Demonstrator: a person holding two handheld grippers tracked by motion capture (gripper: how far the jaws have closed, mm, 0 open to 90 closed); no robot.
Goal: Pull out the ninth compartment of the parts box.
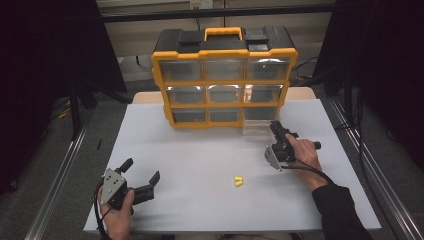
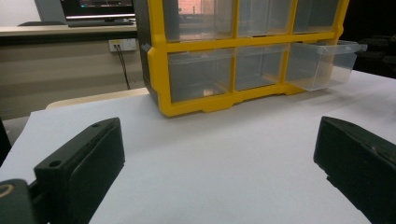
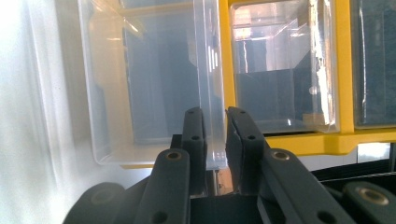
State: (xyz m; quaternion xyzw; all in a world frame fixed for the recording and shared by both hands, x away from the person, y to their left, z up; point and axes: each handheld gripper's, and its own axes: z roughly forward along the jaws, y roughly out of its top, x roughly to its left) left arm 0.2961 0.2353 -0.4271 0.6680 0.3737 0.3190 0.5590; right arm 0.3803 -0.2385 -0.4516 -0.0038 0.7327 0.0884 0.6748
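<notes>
A yellow and black organiser [image 1: 224, 55] with clear drawers stands at the far middle of the white table [image 1: 200, 155]. Its bottom right drawer [image 1: 256, 129] is pulled partly out. My right gripper [image 1: 276, 127] is shut on this drawer's front wall, and in the right gripper view the gripper [image 3: 215, 126] clamps the clear plastic edge of the drawer [image 3: 140, 84] between both jaws. My left gripper [image 1: 141, 170] rests open near the front left of the table, with nothing between its jaws. From the left gripper [image 2: 215, 158] the organiser [image 2: 205, 105] and the open drawer [image 2: 322, 65] show farther off.
A small yellow object [image 1: 238, 181] lies on the table between the two hands, nearer the front. Metal rails run along both sides of the table, and dark curtains hang left and right.
</notes>
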